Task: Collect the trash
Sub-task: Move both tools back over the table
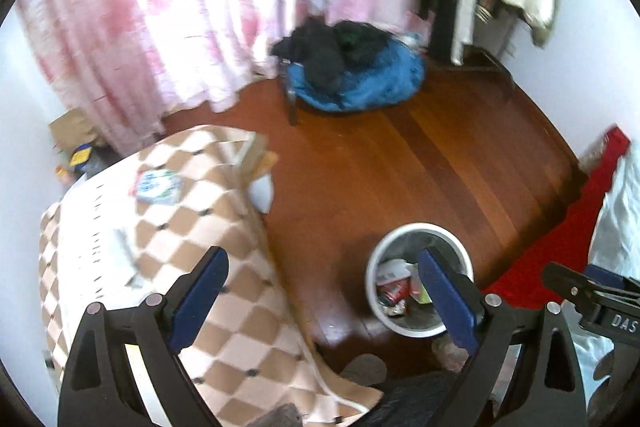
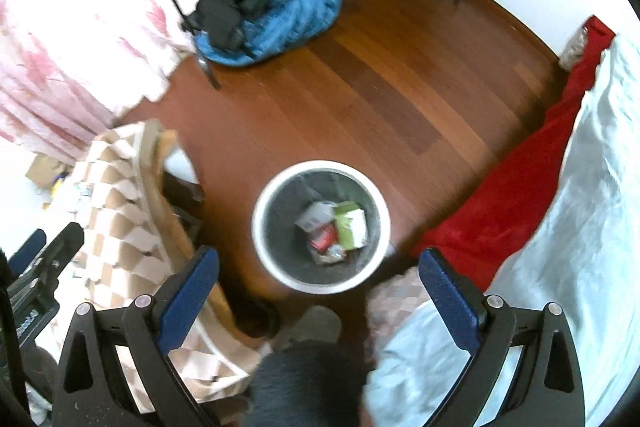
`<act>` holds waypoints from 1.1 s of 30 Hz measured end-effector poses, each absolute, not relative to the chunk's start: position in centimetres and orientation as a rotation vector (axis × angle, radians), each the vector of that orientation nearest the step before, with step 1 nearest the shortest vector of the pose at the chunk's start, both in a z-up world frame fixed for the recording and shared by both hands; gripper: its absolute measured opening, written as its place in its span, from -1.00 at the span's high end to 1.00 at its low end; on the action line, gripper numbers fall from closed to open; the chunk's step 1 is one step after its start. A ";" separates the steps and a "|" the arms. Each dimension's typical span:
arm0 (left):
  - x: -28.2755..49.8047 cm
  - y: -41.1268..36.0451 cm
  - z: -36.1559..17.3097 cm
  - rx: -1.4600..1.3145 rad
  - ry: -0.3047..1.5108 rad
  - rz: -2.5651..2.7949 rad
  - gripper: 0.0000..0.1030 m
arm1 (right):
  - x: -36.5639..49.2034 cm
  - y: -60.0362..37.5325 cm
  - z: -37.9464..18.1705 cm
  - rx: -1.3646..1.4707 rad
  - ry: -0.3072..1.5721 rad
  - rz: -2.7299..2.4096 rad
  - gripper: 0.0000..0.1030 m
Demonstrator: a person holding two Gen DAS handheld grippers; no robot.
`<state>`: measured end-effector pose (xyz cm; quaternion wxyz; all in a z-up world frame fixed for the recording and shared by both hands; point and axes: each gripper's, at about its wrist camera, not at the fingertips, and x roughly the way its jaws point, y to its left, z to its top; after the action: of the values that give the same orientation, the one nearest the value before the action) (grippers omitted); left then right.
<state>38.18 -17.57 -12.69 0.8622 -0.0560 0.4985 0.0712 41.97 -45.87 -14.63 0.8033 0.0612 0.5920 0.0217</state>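
Observation:
A round white-rimmed waste bin [image 2: 262, 199] stands on the wooden floor and holds several pieces of trash, among them a red can [image 2: 324, 241] and a green and white carton [image 2: 352, 227]. My right gripper [image 2: 318, 263] hangs open above the bin's near rim, with nothing between its blue pads [image 2: 188, 297]. In the left wrist view the same bin [image 1: 374, 263] lies behind my right pad, and my left gripper [image 1: 322, 265] is open and empty over the edge of the checkered table [image 1: 224, 315]. A crumpled wrapper [image 1: 158, 187] and a white paper [image 1: 124, 247] lie on that table.
A blue bedding heap with dark clothes [image 2: 272, 15] sits on a chair at the back. Pink curtains [image 1: 132, 27] hang on the left. A bed with red cloth [image 2: 520, 187] and white cover [image 2: 580, 227] borders the right. A cardboard box [image 1: 72, 127] stands by the wall.

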 end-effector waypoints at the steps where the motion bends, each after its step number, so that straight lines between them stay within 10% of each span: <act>1: 37.4 -16.1 -12.6 -0.129 1.041 0.173 -0.88 | 41.7 -44.7 -14.1 0.134 1.262 0.073 -0.97; 29: 10.0 13.1 -32.2 -0.465 1.323 0.831 -0.88 | 28.8 2.8 -32.8 -0.598 1.362 0.752 -0.95; 33: 9.7 14.1 -32.3 -0.477 1.317 0.830 -0.88 | 27.5 3.8 -33.8 -0.669 1.323 0.755 -0.68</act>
<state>9.75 14.15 -32.29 0.6866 -0.2131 0.5880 0.3707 27.54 3.78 -33.79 0.6734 -0.2971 0.5879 0.3355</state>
